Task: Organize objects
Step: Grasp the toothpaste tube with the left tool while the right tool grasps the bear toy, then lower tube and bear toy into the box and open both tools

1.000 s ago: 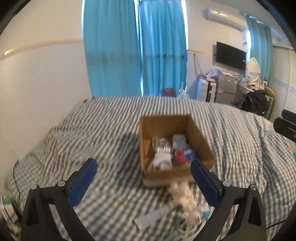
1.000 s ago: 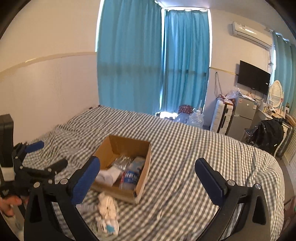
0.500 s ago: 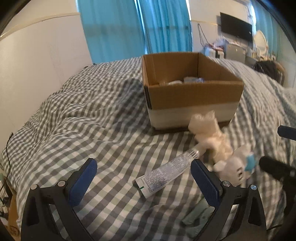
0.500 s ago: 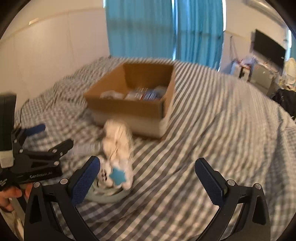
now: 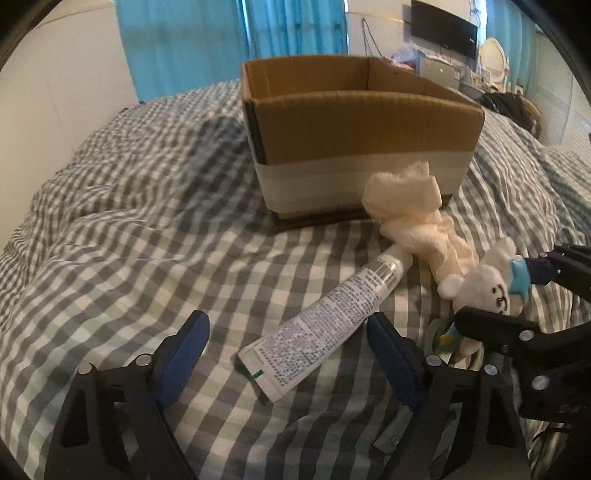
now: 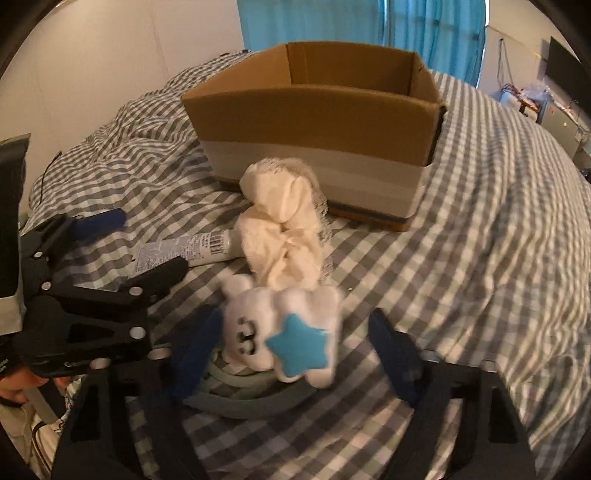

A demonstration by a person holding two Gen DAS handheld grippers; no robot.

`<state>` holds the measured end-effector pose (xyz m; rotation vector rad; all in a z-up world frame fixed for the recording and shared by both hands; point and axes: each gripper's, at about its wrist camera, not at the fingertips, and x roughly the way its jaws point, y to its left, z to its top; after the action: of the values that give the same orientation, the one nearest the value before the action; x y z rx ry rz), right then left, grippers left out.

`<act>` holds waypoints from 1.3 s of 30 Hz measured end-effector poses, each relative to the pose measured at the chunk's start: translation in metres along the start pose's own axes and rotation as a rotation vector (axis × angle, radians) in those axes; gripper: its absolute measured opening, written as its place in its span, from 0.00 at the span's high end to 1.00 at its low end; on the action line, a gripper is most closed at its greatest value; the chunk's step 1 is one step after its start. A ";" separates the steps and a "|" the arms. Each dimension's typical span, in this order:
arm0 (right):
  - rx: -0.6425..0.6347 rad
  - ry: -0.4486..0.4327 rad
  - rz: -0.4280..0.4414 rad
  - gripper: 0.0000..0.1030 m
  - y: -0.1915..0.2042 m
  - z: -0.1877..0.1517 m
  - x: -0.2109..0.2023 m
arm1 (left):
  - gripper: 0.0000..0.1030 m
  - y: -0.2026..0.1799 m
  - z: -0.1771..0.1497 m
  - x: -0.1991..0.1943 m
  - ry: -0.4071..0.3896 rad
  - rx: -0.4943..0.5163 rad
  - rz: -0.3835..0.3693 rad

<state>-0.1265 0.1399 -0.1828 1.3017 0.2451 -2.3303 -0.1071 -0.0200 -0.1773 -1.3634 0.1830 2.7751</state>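
Note:
A white printed tube (image 5: pixel 325 314) lies on the checked bed, its flat end between the fingers of my open left gripper (image 5: pixel 288 354). A white plush toy with a blue star (image 6: pixel 284 332) sits on a grey-blue ring (image 6: pixel 236 398), between the fingers of my open right gripper (image 6: pixel 291 350). A crumpled cream cloth (image 6: pixel 284 229) lies between the toy and the open cardboard box (image 6: pixel 317 107). The box (image 5: pixel 362 122) stands just beyond; its contents are hidden. The tube (image 6: pixel 184 247) and left gripper (image 6: pixel 129 247) also show in the right wrist view.
The grey-and-white checked bedding (image 5: pixel 129 229) is rumpled and slopes away on the left. A white wall (image 5: pixel 55 85) and blue curtains (image 5: pixel 207 40) stand behind the bed. Furniture and a TV (image 5: pixel 443 26) are at the far right.
Both grippers have dropped low and moved in toward the bed. The left now frames the tube's end; the right now frames the plush toy. Both stay open.

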 end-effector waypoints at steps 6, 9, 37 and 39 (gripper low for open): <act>0.052 -0.046 -0.023 0.39 -0.018 0.001 -0.019 | 0.45 -0.020 0.009 0.007 0.006 0.074 -0.040; 0.077 -0.054 -0.031 0.39 -0.029 0.000 -0.026 | 0.59 -0.028 0.010 0.011 0.007 0.104 -0.059; 0.110 -0.221 -0.087 0.39 -0.019 -0.013 -0.118 | 0.81 -0.022 0.015 -0.096 -0.150 0.008 -0.153; 0.102 -0.240 -0.089 0.39 -0.018 -0.008 -0.127 | 0.81 -0.021 0.025 -0.101 -0.159 0.007 -0.155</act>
<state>-0.0718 0.1967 -0.0814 1.0622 0.1096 -2.5766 -0.0634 0.0054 -0.0838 -1.0974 0.0772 2.7327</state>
